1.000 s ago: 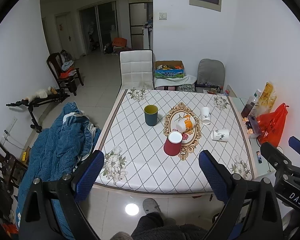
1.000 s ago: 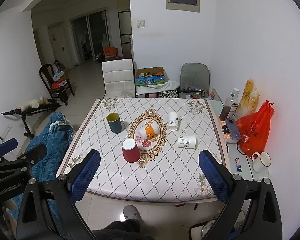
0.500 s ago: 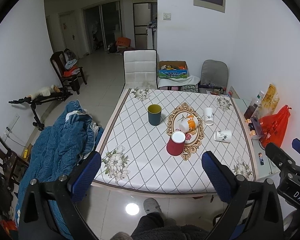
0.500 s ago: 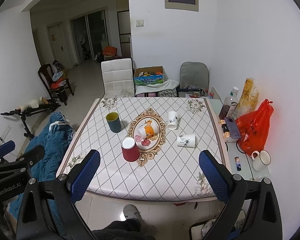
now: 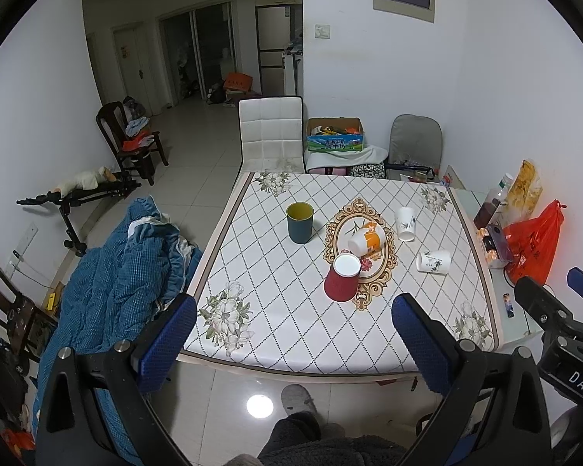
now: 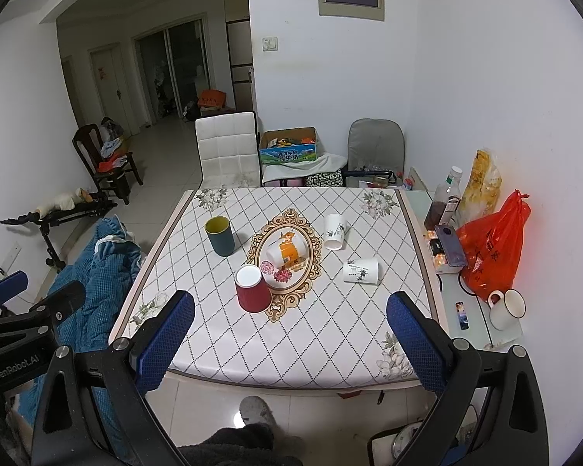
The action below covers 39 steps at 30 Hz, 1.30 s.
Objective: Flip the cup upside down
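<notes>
Both tools — left, right — hang wide open and empty, short of the table.

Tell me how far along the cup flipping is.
The red cup and one white cup already sit upside down. Nothing is in hand: left hand-held gripper and right hand-held gripper hang open before the table. The teal cup stands upright.
</notes>
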Each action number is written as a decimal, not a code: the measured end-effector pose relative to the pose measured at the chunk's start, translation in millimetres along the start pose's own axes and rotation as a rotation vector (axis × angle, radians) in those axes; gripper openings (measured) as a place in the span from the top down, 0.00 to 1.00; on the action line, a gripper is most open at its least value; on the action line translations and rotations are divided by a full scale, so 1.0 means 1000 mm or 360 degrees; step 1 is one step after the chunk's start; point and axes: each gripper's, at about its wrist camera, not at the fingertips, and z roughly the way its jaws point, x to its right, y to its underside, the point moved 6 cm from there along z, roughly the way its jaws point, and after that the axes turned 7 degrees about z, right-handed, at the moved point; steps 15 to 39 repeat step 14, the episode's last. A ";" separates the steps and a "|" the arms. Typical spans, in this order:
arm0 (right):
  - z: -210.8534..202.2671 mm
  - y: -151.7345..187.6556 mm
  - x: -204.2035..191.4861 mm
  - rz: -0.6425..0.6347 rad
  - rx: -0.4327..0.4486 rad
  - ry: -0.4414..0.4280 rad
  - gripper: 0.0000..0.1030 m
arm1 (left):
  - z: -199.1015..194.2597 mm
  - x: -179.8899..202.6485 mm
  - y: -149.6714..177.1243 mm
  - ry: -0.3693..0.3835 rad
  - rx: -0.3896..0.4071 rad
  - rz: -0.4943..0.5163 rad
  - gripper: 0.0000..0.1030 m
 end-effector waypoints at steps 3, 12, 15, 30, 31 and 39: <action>0.001 0.000 0.000 0.0001 -0.0005 0.0001 0.02 | 0.001 -0.002 0.001 0.0000 -0.0004 -0.0001 0.00; 0.005 0.002 0.004 0.0008 -0.0020 -0.0006 0.02 | -0.002 -0.006 0.009 -0.0035 0.0013 0.0008 0.00; 0.005 0.002 0.004 0.0008 -0.0021 -0.0006 0.02 | -0.003 -0.005 0.010 -0.0027 0.0015 0.0016 0.00; 0.005 0.002 0.004 0.0008 -0.0021 -0.0006 0.02 | -0.003 -0.005 0.010 -0.0027 0.0015 0.0016 0.00; 0.005 0.002 0.004 0.0008 -0.0021 -0.0006 0.02 | -0.003 -0.005 0.010 -0.0027 0.0015 0.0016 0.00; 0.005 0.002 0.004 0.0008 -0.0021 -0.0006 0.02 | -0.003 -0.005 0.010 -0.0027 0.0015 0.0016 0.00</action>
